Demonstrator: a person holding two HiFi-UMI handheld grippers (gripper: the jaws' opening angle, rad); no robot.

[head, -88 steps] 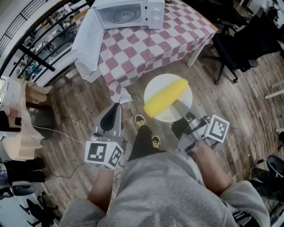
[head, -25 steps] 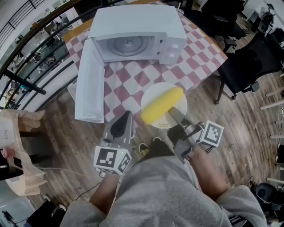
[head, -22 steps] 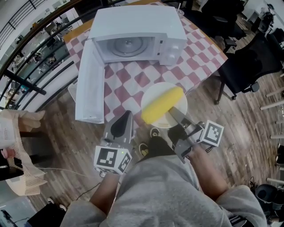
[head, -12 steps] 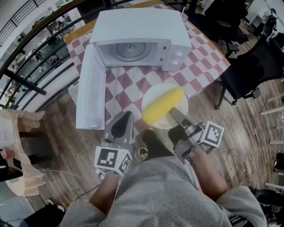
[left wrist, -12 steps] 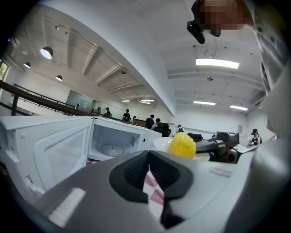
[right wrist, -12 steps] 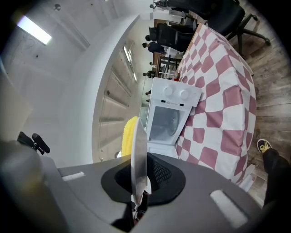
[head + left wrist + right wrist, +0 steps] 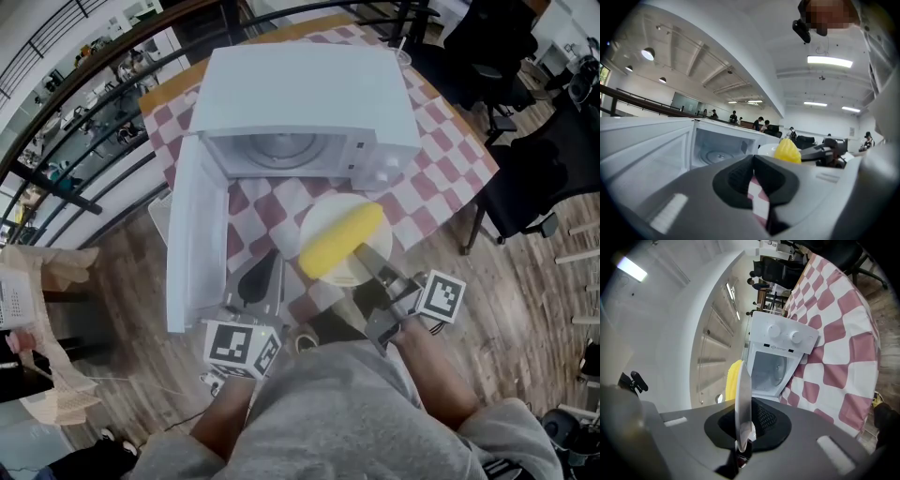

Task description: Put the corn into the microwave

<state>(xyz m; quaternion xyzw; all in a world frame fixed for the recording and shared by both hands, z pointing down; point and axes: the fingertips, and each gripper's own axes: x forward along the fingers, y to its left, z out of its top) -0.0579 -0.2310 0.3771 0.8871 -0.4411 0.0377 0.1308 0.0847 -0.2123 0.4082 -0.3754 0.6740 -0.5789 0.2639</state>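
Head view, looking steeply down.

- Microwave (image 7: 309, 94): white, in the upper middle of the frame, on a counter (image 7: 450, 155) covered by a pink-and-white checked cloth. Its door (image 7: 197, 244) is swung wide open towards the lower left. The cavity faces the person, and the glass turntable (image 7: 719, 157) shows inside it in the left gripper view.
- Corn (image 7: 342, 239): one yellow cob, lying slantwise on a white plate (image 7: 319, 217) at frame centre. The plate is in the air just in front of the microwave's open mouth, below its control panel in the picture. The corn is outside the cavity.
- Right tool (image 7: 364, 253): comes in from the lower right, clenched on the near rim of the plate. In the right gripper view the plate shows edge-on, pinched between the two dark pads. The yellow of the corn shows beyond it to the left, and the microwave front with its two knobs fills the middle.
- Left tool (image 7: 270, 258): lower left of centre, just beside the plate and near the inner edge of the open door. It is pressed closed and carries nothing. In the left gripper view the pads meet at the tip, with only checked cloth visible through the slit below. That view also shows the cob end on the right, past the open cavity.
- Surroundings: wooden floor (image 7: 131, 281) under the counter, and black office chairs (image 7: 534, 169) at the right edge.
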